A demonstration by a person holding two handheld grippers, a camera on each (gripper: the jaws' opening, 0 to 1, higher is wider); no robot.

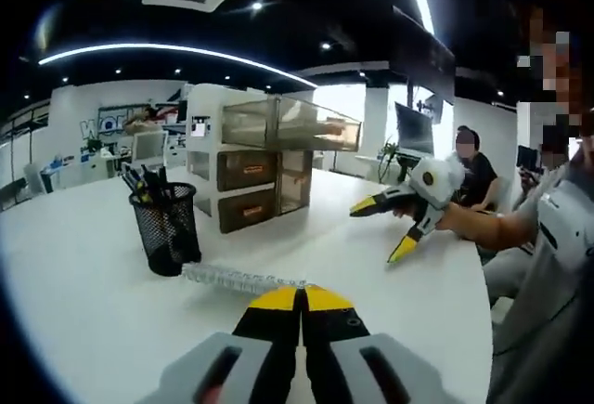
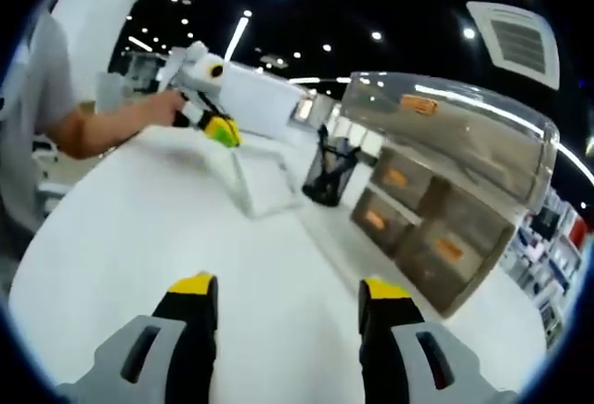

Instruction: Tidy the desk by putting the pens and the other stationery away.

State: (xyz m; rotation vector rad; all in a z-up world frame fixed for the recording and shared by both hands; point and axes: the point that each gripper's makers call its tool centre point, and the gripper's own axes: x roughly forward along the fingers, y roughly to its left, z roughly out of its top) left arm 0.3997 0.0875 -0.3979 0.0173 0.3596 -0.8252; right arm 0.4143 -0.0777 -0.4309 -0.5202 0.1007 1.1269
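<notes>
My left gripper (image 1: pixel 300 298) is shut, and a clear plastic piece (image 1: pixel 232 280) sticks out leftward from its yellow tips, low over the white desk (image 1: pixel 83 302). In the right gripper view the left gripper (image 2: pixel 220 131) holds that clear piece (image 2: pixel 260 181) beside the black mesh pen cup (image 2: pixel 329 175). The pen cup (image 1: pixel 169 228) holds several dark pens. My right gripper (image 2: pixel 289 287) is open over bare desk with nothing between its jaws. In the left gripper view the right gripper (image 1: pixel 387 228), held by a hand, hovers at the right.
A drawer unit (image 1: pixel 243 185) stands behind the cup, its clear top drawer (image 1: pixel 295 123) pulled out. That unit (image 2: pixel 422 223) rises close on the right in the right gripper view. A seated person (image 1: pixel 475 168) is beyond the desk's far edge.
</notes>
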